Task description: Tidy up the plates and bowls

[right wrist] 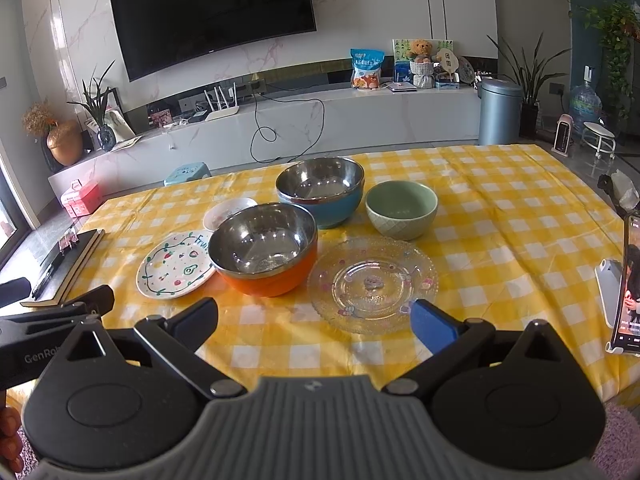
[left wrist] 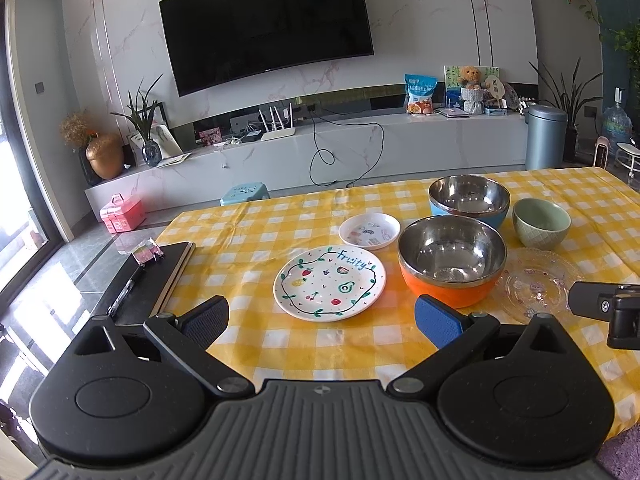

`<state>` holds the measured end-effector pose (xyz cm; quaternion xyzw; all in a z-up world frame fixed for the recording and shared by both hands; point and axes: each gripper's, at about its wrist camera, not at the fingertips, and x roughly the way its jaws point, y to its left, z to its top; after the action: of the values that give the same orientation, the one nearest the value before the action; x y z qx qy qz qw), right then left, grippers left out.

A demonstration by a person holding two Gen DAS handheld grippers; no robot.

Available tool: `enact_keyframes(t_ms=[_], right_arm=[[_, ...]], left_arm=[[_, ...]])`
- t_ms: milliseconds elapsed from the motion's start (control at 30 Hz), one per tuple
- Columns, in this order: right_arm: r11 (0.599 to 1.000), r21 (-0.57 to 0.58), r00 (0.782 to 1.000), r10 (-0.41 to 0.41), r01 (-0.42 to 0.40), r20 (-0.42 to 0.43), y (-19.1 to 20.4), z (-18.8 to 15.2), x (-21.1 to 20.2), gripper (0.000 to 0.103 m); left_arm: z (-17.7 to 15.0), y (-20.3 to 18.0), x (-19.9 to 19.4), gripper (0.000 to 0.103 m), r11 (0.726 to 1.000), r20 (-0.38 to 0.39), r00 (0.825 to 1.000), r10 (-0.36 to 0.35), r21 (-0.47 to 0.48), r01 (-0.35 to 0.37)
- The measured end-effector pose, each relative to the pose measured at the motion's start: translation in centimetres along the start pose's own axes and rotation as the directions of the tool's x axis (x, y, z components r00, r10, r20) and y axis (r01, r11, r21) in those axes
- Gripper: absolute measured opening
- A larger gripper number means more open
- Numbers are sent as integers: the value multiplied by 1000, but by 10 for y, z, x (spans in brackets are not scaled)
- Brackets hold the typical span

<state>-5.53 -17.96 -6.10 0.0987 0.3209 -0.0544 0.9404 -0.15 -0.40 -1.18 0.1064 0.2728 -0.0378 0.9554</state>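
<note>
On the yellow checked tablecloth (left wrist: 248,240) lie a white "Fruity" plate (left wrist: 329,282) (right wrist: 174,266), a small white dish (left wrist: 369,230) (right wrist: 224,212), a clear glass plate (left wrist: 540,283) (right wrist: 372,284), an orange steel-lined bowl (left wrist: 452,258) (right wrist: 264,254), a blue steel-lined bowl (left wrist: 469,200) (right wrist: 320,190) and a green ceramic bowl (left wrist: 541,222) (right wrist: 401,209). My left gripper (left wrist: 322,320) is open and empty, hovering just before the Fruity plate. My right gripper (right wrist: 314,322) is open and empty, near the glass plate's front edge.
A black clipboard with a pen (left wrist: 154,280) (right wrist: 64,264) lies at the table's left edge. A phone on a stand (right wrist: 628,280) stands at the right edge. The right gripper shows in the left wrist view (left wrist: 608,308). A TV wall and cabinet stand beyond the table.
</note>
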Motion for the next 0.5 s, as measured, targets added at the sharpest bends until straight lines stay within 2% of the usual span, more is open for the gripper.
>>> enact_keyframes(t_ms=[500], right_arm=[[1000, 1, 1000, 2, -2, -8, 2, -1, 2, 100]], left_arm=[[-1, -3, 2, 103, 1000, -13, 1000, -16, -1, 16]])
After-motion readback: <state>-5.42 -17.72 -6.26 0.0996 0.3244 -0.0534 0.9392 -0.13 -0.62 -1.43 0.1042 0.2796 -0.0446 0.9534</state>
